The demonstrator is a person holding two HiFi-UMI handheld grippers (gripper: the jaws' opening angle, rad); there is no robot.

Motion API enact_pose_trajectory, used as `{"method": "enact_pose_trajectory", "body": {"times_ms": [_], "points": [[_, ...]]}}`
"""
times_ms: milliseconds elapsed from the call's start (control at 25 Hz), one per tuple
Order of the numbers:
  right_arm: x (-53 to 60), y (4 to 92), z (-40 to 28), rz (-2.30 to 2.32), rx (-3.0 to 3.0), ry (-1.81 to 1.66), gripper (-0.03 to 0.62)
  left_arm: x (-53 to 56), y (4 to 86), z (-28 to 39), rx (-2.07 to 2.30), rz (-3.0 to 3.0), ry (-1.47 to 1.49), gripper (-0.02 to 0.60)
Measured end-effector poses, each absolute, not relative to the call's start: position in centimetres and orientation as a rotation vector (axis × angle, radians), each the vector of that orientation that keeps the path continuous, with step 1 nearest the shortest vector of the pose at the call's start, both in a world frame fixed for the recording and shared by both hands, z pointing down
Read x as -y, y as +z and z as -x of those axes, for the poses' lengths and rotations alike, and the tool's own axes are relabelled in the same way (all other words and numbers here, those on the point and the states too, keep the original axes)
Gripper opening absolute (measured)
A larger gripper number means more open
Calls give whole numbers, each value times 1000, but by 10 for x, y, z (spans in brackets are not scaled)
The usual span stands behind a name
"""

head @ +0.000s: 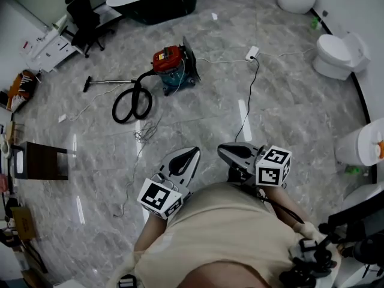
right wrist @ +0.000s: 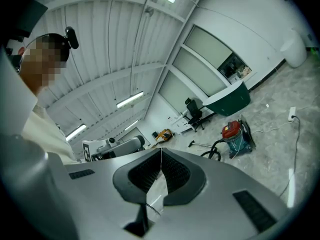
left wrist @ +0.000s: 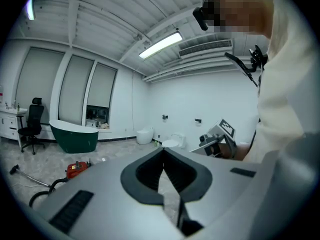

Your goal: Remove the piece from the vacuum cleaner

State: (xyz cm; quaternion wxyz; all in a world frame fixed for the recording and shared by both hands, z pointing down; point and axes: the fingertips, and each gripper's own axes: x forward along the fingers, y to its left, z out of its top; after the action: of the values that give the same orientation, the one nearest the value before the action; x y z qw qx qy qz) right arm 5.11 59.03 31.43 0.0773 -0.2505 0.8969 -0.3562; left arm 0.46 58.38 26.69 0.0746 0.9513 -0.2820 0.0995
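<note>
Grey marble-look floor point(head: 282, 95) separates a person from a red-topped vacuum cleaner point(head: 173, 66) with a teal drum, standing well apart from both hand-held tools near a dark green bathtub point(head: 157, 2). The left gripper point(head: 189, 155) and right gripper point(head: 227, 151) hover close to the body. On each, the jaws are pressed together at the tips with nothing between them.

The vacuum's black hose point(head: 131, 104) loops on the floor beside the drum and runs into a slim wand point(head: 111, 81) ending in a small floor nozzle point(head: 87, 84). Which piece is meant cannot be told from here; the hose, wand or nozzle are the likely candidates.

The ribbed hose will probably flex and spring back, so the stiffer cuff where it meets the drum looks the better hold. The wand and nozzle appear light and rigid, likely push-fitted, and a smooth tube may slip in narrow jaws unless taken near a joint. The drum may shift on the glossy floor when pulled, so one gripper should steady it while the other tugs. Loose white cable point(head: 225, 60) lies near the drum.
</note>
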Motion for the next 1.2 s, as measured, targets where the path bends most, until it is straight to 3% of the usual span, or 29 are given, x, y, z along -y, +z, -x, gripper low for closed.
{"method": "enact_pose_trajectory", "body": {"times_ms": [480, 1000, 1200], "points": [[-563, 332, -119, 573, -2645, -1192, 3, -546, 281, -70, 976, -2784, 421, 5], [-528, 349, -133, 748, -2601, -1243, 3, -495, 292, -74, 881, -2819, 428, 5], [-493, 348, -100, 793, -2685, -1219, 3, -454, 289, -43, 875, -2829, 355, 5]]}}
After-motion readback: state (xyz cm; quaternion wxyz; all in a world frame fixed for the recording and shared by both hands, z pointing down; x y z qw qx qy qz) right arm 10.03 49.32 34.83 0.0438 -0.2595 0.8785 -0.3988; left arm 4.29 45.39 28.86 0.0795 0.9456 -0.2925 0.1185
